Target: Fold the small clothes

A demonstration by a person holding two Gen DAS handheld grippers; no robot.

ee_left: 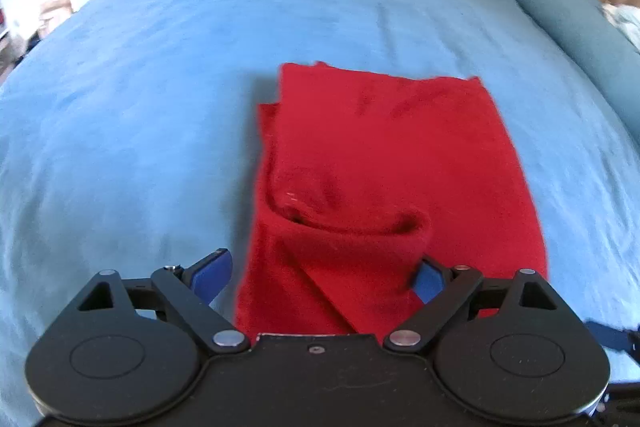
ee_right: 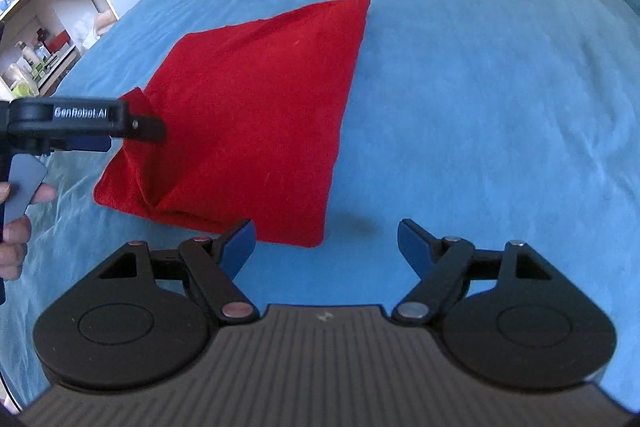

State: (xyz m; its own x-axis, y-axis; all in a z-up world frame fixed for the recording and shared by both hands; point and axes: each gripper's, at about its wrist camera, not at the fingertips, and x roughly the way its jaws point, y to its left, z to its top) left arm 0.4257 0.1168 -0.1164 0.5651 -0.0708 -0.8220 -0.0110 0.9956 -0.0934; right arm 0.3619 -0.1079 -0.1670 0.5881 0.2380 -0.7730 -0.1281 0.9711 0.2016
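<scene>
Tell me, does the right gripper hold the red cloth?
No, the right gripper is open over the blue sheet, beside the red cloth.

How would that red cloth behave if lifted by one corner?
The red cloth would probably droop: it already bunches where the left hand-held gripper meets it. Its fuzzy surface probably won't slip on the blue bedspread. Stacked layers may fall open.

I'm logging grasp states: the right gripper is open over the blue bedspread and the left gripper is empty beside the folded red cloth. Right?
Not quite: the left gripper is not empty; the left wrist view shows red cloth between its fingers. The right gripper is open over the blue bedspread.
</scene>
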